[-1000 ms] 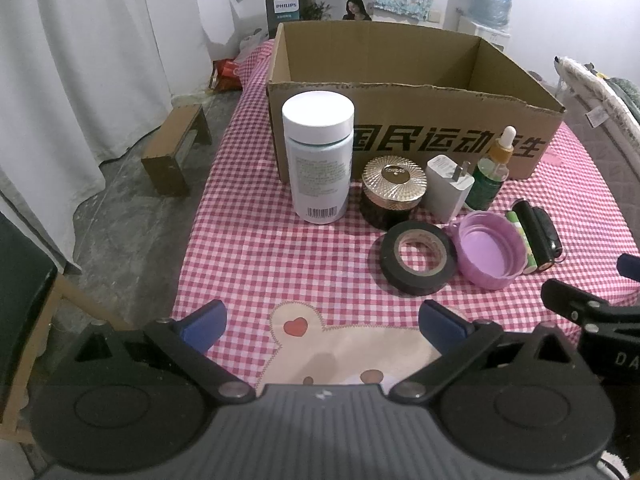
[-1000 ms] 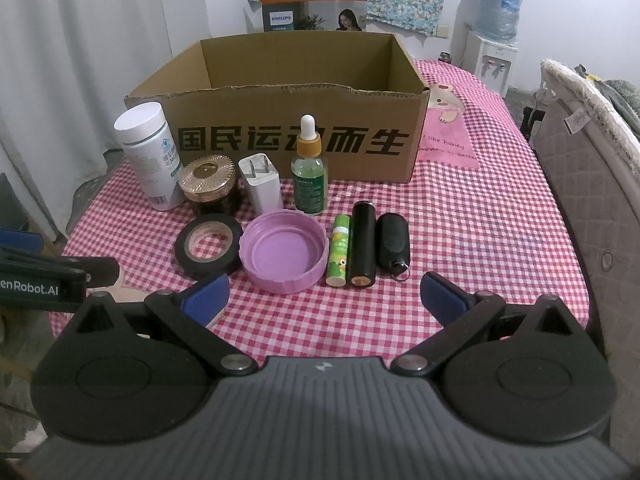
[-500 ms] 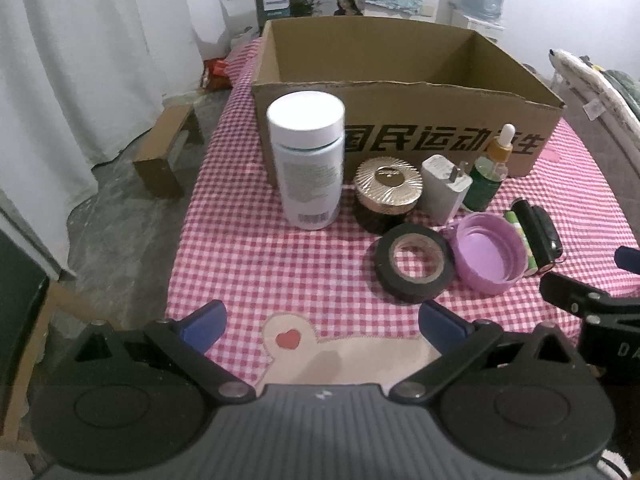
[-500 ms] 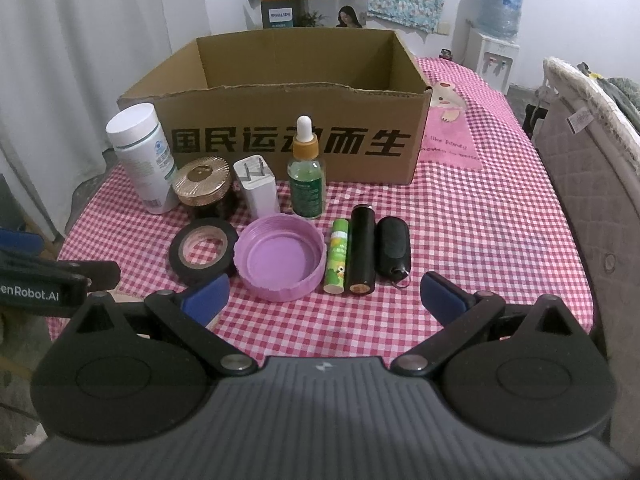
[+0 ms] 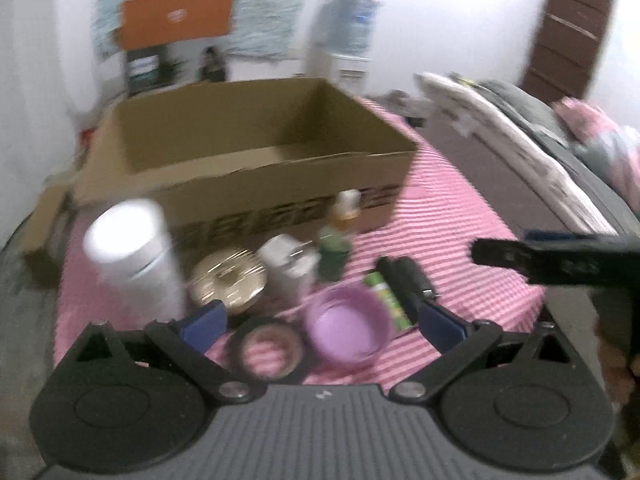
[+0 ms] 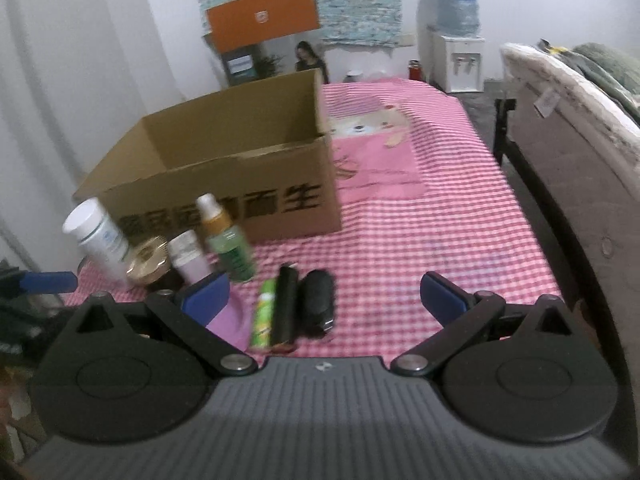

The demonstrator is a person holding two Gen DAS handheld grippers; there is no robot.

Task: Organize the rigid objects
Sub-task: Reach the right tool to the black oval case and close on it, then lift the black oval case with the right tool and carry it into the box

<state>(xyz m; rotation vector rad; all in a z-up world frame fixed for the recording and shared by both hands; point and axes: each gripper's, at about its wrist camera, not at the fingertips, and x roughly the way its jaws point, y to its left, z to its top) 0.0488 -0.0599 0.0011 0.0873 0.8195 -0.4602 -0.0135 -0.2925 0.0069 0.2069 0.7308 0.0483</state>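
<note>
An open cardboard box (image 5: 256,168) (image 6: 224,168) stands on the pink checked tablecloth (image 6: 420,232). In front of it are a white bottle (image 5: 132,248) (image 6: 98,236), a gold-lidded jar (image 5: 228,276), a white charger (image 5: 286,270), a green dropper bottle (image 5: 336,248) (image 6: 228,240), black tape (image 5: 266,350), a purple lid (image 5: 346,334), a green tube (image 6: 264,314) and two black items (image 6: 304,304). My left gripper (image 5: 322,324) is open just above the tape and lid. My right gripper (image 6: 324,294) is open over the tube and black items. Both views are blurred.
A padded bed edge (image 6: 580,168) runs along the right of the table. A water dispenser (image 6: 456,40) and an orange box (image 6: 262,16) stand at the far wall. White curtains (image 6: 72,80) hang at the left. The right gripper's finger (image 5: 560,256) shows at the left view's right.
Both grippers have swept forward over the row of objects and turned rightward; the views are now motion-blurred. Both stay open and the objects have not moved.
</note>
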